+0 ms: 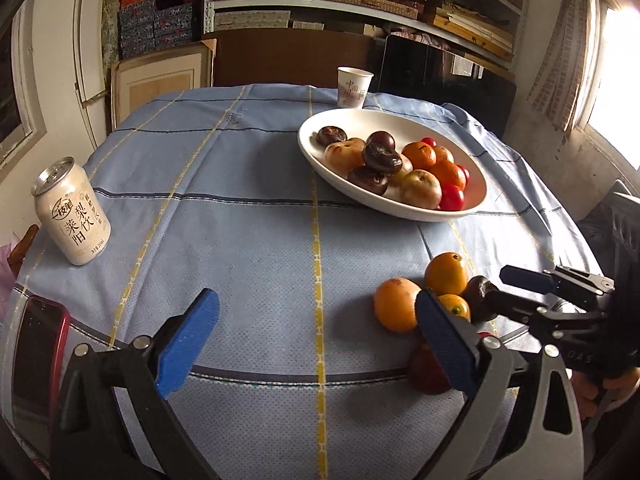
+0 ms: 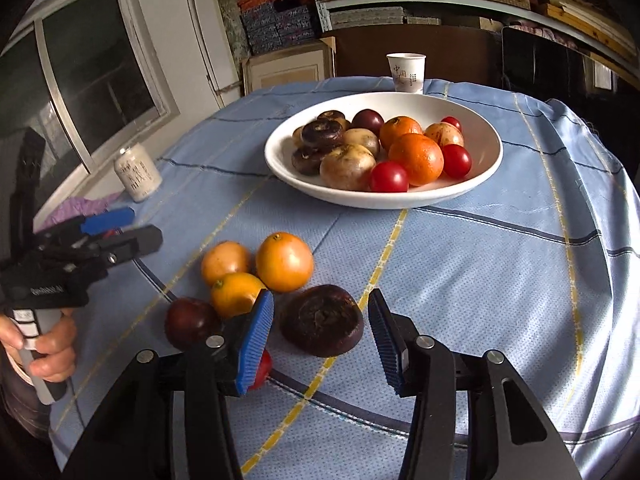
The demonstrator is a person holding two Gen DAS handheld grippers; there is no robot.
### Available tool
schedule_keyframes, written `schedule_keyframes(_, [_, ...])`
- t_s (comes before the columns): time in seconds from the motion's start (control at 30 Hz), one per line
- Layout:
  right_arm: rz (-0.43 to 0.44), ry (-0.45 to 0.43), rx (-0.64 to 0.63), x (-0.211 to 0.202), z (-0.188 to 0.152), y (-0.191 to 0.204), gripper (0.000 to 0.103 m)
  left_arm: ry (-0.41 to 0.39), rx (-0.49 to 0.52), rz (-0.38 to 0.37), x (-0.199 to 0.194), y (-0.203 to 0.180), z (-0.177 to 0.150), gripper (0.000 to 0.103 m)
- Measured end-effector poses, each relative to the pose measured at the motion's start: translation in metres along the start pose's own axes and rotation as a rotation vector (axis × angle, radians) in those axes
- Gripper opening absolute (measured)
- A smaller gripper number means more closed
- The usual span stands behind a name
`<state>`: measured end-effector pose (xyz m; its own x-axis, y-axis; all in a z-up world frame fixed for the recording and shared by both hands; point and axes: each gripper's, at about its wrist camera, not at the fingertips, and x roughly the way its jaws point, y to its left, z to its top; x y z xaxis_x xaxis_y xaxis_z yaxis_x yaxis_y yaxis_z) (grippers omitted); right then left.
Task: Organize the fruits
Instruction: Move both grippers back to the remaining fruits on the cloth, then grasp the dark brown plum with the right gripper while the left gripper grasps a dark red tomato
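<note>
Here the right claw gapes around a dark fruit at lower centre. The left claw gapes over bare surface, nothing held.

Your two wrist cameras looked low along their fingers across the table, facing the shelves; both shared the bowl ahead and loose fruits near the fingers.

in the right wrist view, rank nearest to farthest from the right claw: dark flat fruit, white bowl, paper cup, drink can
1. dark flat fruit, just ahead between the open right claw fingers
2. white bowl, ahead at table centre
3. drink can, far left; its rank against the bowl is close
4. paper cup, far edge behind the bowl
</note>
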<state>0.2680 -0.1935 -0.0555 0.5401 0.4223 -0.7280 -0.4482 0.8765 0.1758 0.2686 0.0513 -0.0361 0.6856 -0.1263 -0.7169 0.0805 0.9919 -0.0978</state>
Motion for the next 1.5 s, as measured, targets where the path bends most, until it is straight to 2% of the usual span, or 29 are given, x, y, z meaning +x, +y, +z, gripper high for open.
schedule_keyframes(0.6, [-0.001, 0.068, -0.022, 0.017, -0.005, 0.003, 0.050, 0.004, -0.020, -0.017, -0.006, 0.004, -0.001, 0.096])
schedule_keyframes(0.87, [0.007, 0.063, -0.008, 0.015, -0.006, 0.002, 0.047, 0.011, -0.020, -0.007, -0.005, 0.004, -0.003, 0.096])
schedule_keyframes(0.97, [0.009, 0.038, 0.033, 0.010, -0.003, -0.005, 0.046, 0.019, -0.015, -0.012, -0.004, 0.004, -0.004, 0.096])
schedule_keyframes(1.1, [-0.011, -0.027, 0.102, -0.002, 0.001, -0.022, 0.046, 0.043, 0.023, -0.071, -0.003, -0.003, -0.007, 0.096])
schedule_keyframes(1.2, [-0.014, -0.032, 0.144, -0.004, 0.003, -0.030, 0.046, 0.062, 0.062, -0.147, -0.004, -0.014, -0.010, 0.096])
schedule_keyframes(1.43, [-0.022, -0.028, 0.161, -0.001, 0.003, -0.034, 0.046, 0.086, 0.165, -0.212, -0.002, -0.040, -0.022, 0.096])
schedule_keyframes(1.5, [-0.025, -0.028, 0.155, -0.001, 0.003, -0.032, 0.046, 0.088, 0.188, -0.220, -0.002, -0.046, -0.025, 0.092])
